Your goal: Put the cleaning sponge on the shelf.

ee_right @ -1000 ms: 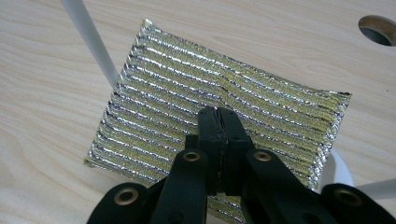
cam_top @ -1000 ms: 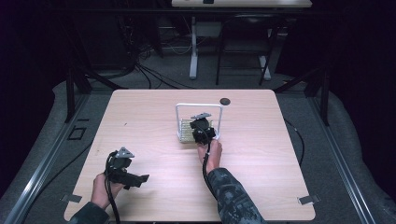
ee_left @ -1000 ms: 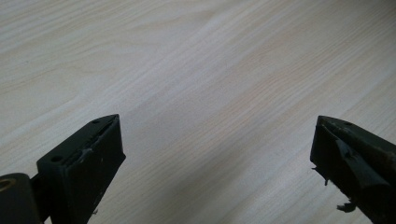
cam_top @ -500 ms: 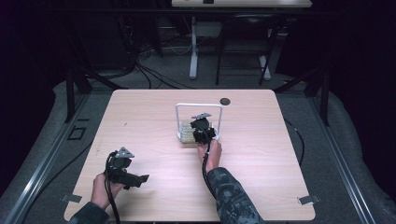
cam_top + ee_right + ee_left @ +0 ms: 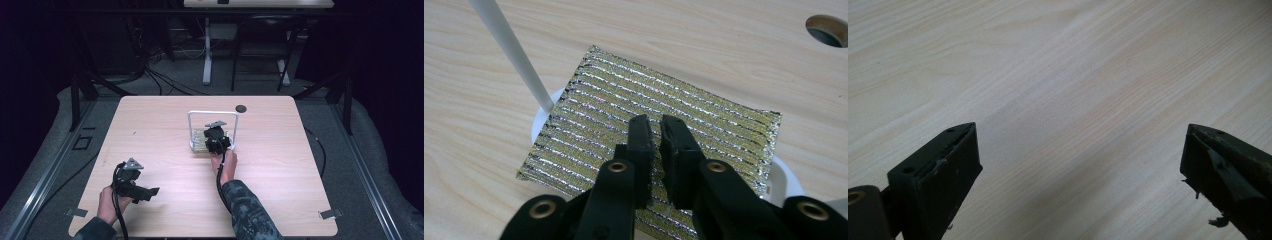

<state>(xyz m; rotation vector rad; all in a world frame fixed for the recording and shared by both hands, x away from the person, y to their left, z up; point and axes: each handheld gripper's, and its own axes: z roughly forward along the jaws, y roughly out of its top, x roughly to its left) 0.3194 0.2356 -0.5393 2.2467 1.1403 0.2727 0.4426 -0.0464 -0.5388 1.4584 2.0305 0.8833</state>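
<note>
A gold and silver striped sponge (image 5: pixel 704 110) lies tilted on the white base (image 5: pixel 781 175) of a small white wire rack (image 5: pixel 212 113) at the table's middle. My right gripper (image 5: pixel 656 122) presses down on the sponge's broad face. Its jaws stand almost together, with glittery fabric pinched in the narrow gap. From above, the right gripper (image 5: pixel 217 137) covers most of the sponge (image 5: pixel 200 141) inside the rack. My left gripper (image 5: pixel 150 191) rests low at the table's front left. In its own view the left gripper (image 5: pixel 1078 160) is open wide over bare wood.
A round cable hole (image 5: pixel 241 108) sits in the wooden table (image 5: pixel 300 175) just behind and right of the rack, and shows in the right gripper view as well (image 5: pixel 829 30). A white rack rod (image 5: pixel 509 45) rises left of the sponge. Dark floor and cables surround the table.
</note>
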